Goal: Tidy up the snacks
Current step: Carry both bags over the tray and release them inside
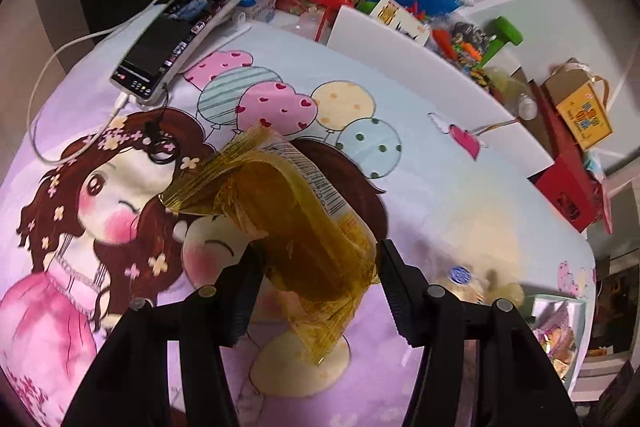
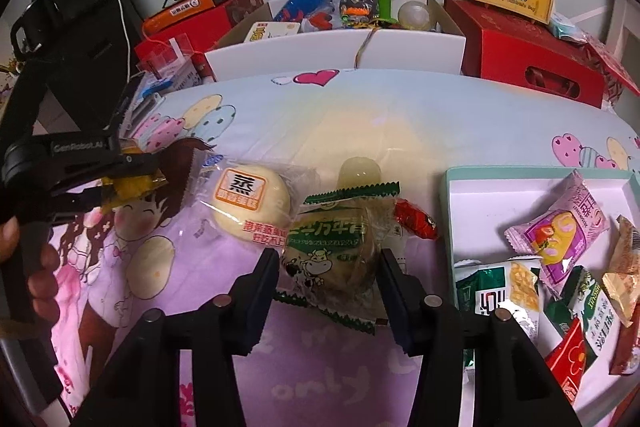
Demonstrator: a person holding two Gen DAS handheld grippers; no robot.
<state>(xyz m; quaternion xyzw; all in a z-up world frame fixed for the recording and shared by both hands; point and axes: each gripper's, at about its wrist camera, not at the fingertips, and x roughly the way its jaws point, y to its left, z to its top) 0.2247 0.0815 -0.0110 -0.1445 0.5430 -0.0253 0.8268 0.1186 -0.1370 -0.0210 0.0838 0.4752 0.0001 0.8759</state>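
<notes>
Left gripper (image 1: 316, 287): jaws closed on a yellow-wrapped snack (image 1: 280, 211), held above the cartoon cloth (image 1: 440, 155) at frame centre. Right gripper (image 2: 328, 277): jaws spread wide, straddling a green-and-white pastry packet (image 2: 332, 247) lying on the cloth, lower centre. Steamed bun packet (image 2: 250, 203) just left of it. Snack tray (image 2: 450, 211), right edge, holding assorted packets.
</notes>
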